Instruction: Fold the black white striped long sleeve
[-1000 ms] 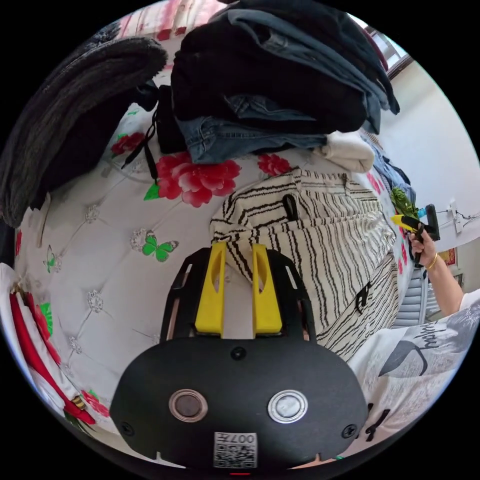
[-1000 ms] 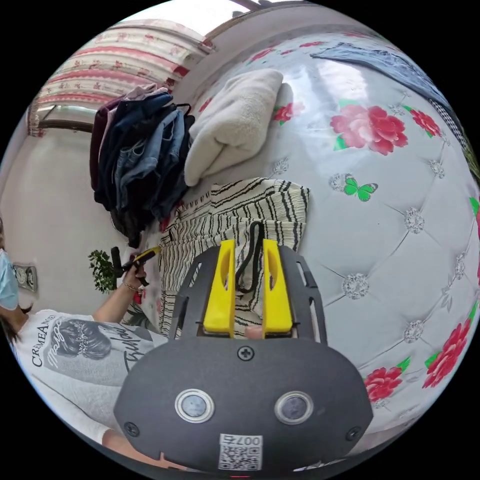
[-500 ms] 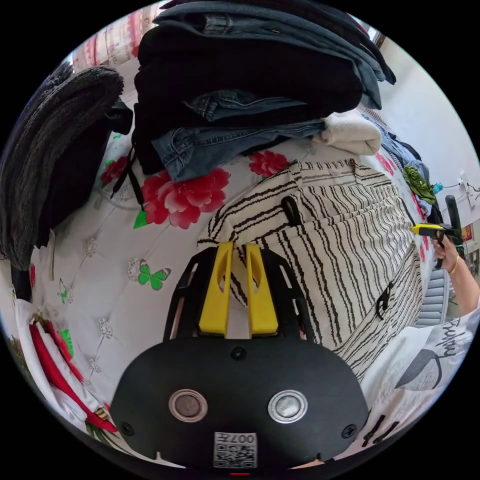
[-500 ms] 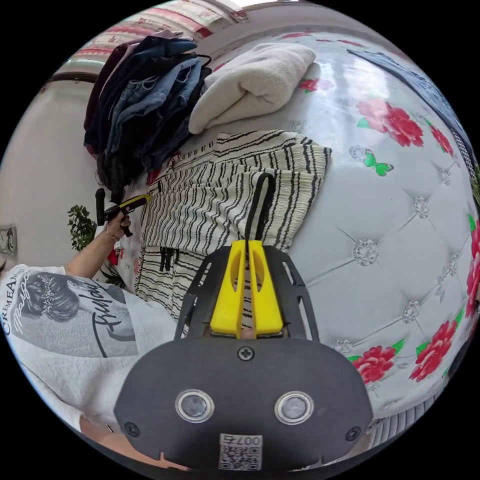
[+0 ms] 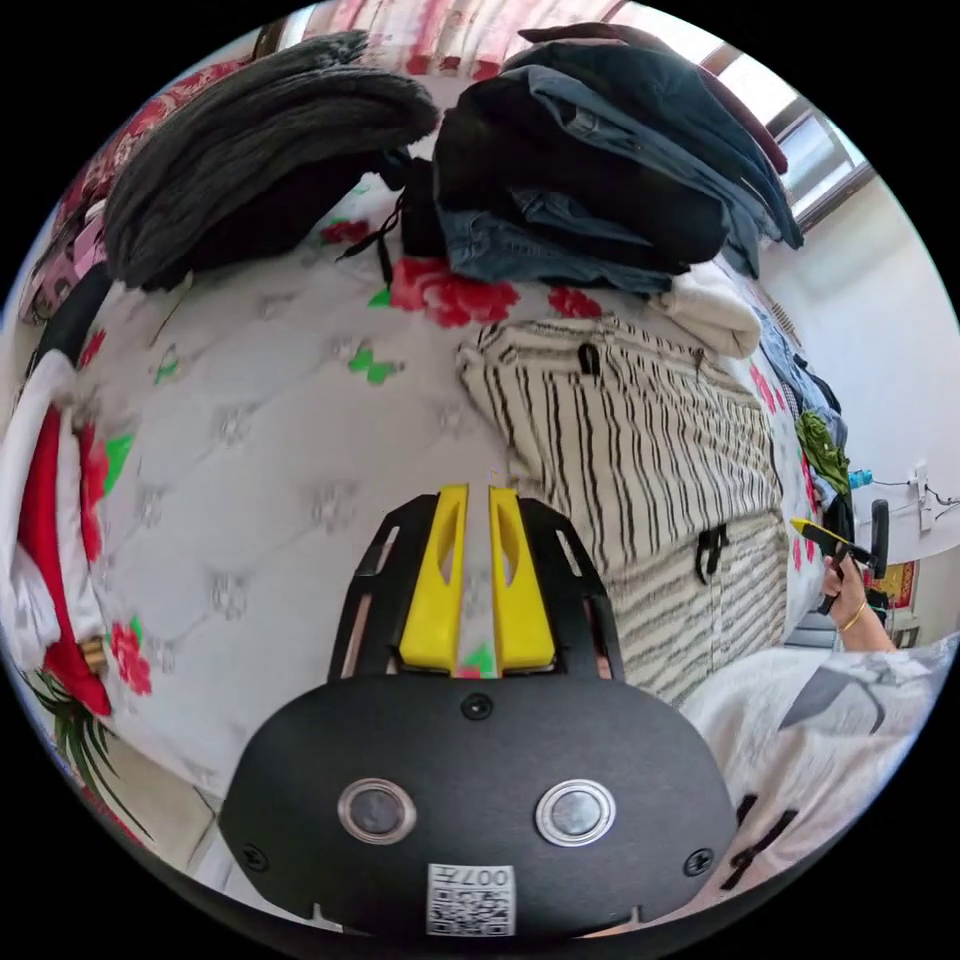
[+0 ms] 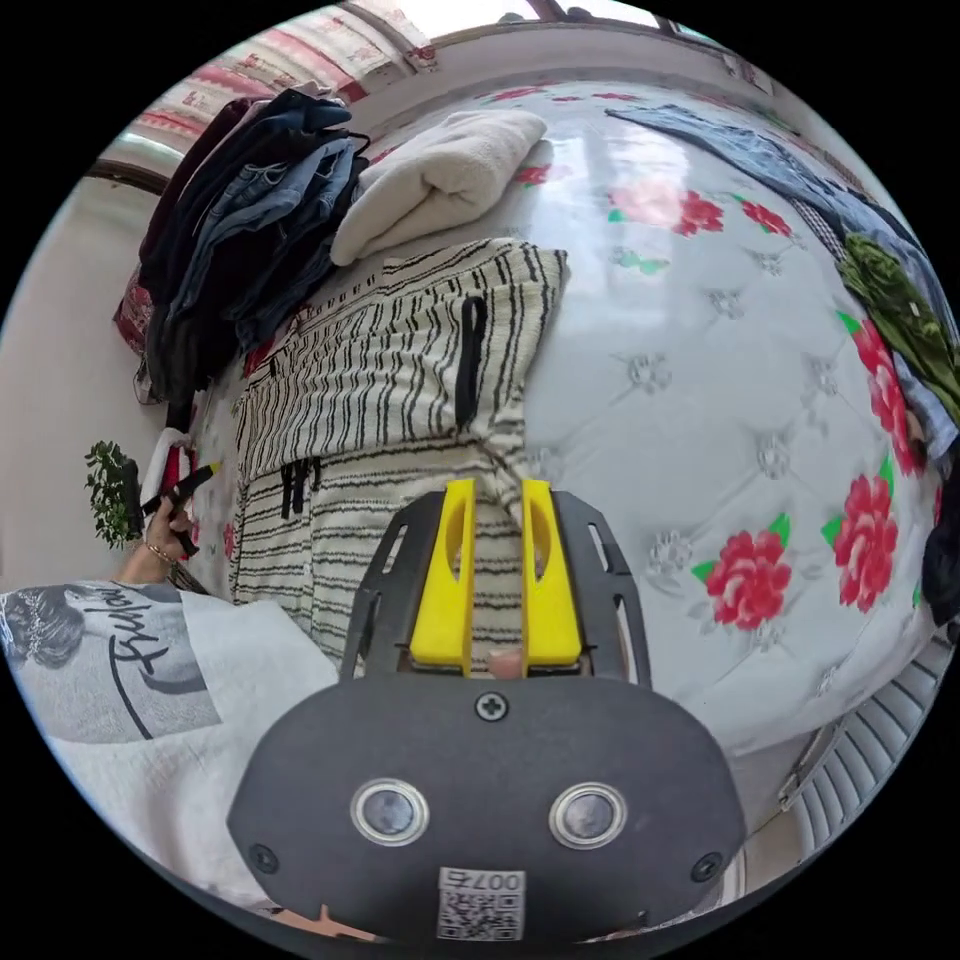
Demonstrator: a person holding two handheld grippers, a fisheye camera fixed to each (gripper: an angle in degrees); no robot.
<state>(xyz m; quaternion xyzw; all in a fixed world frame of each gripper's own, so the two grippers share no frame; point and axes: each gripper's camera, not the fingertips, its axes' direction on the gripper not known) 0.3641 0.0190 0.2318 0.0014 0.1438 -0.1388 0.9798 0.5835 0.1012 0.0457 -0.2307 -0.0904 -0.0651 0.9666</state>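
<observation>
I have the black white striped long sleeve (image 6: 400,370) lying on the floral quilted bed (image 6: 700,400), its upper part doubled over the lower striped panel that runs toward the near edge by my body. The danger I see is the folded layer slipping or bunching: its near right corner sits puckered just ahead of my right gripper (image 6: 497,500), and if I drag a jaw across it the fold could pull open. The stack of dark jeans and clothes (image 6: 240,240) and the cream folded towel (image 6: 440,180) press close at the far edge, so a wide sweep could snag them. My right gripper's jaws stand a little apart with nothing between them; my left gripper (image 5: 468,505) hangs over bare bed left of the garment (image 5: 620,440), jaws parted by a narrow slot, holding nothing. Compared with 0.5 s ago, my right jaws, then pinched together at the black loop, have let go and backed off, and the left has drawn away from the striped edge it was touching 1 s ago.
</observation>
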